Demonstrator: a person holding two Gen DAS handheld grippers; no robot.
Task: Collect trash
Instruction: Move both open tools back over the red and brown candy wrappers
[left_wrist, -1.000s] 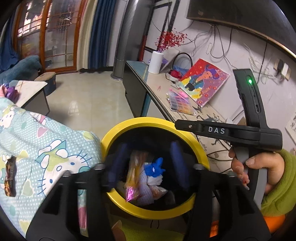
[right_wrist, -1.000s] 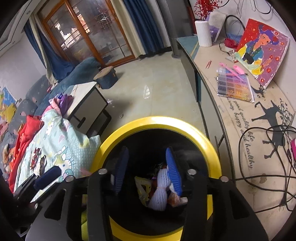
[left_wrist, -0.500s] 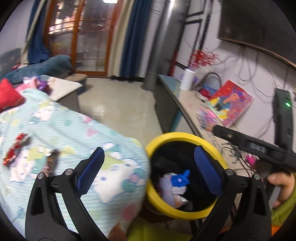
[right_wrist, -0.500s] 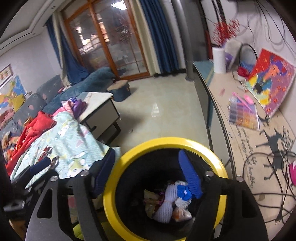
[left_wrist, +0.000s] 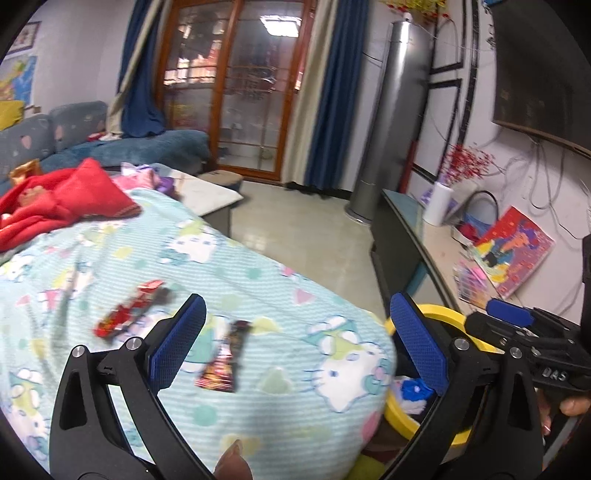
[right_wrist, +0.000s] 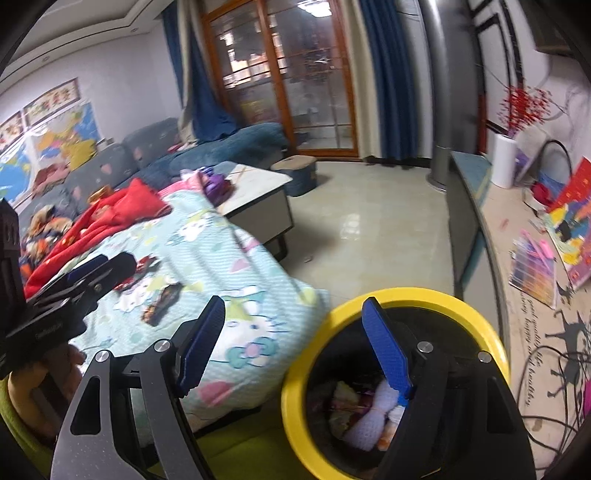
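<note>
A yellow-rimmed black trash bin (right_wrist: 491, 332) stands at the foot of a Hello Kitty blanket (left_wrist: 280, 295), with white and blue trash (right_wrist: 373, 421) inside; its rim also shows in the left wrist view (left_wrist: 439, 312). Two snack wrappers lie on the blanket: a dark one (left_wrist: 225, 360) and a red one (left_wrist: 129, 310), also in the right wrist view as dark (right_wrist: 162, 301) and red (right_wrist: 142, 264). My left gripper (left_wrist: 295, 343) is open and empty above the blanket, near the dark wrapper. My right gripper (right_wrist: 295, 343) is open and empty over the bin's left rim.
A red garment (left_wrist: 62, 199) lies at the blanket's far end. A low white table (right_wrist: 258, 184) and a round stool (right_wrist: 295, 168) stand on the tiled floor. A long counter (right_wrist: 532, 280) with a painting, bead box, cables and paper roll runs along the right wall.
Both grippers rose out of the bin and opened wide. The left swung left over the blanket, bringing the wrappers into view. The right drifted left to the bin's rim.
</note>
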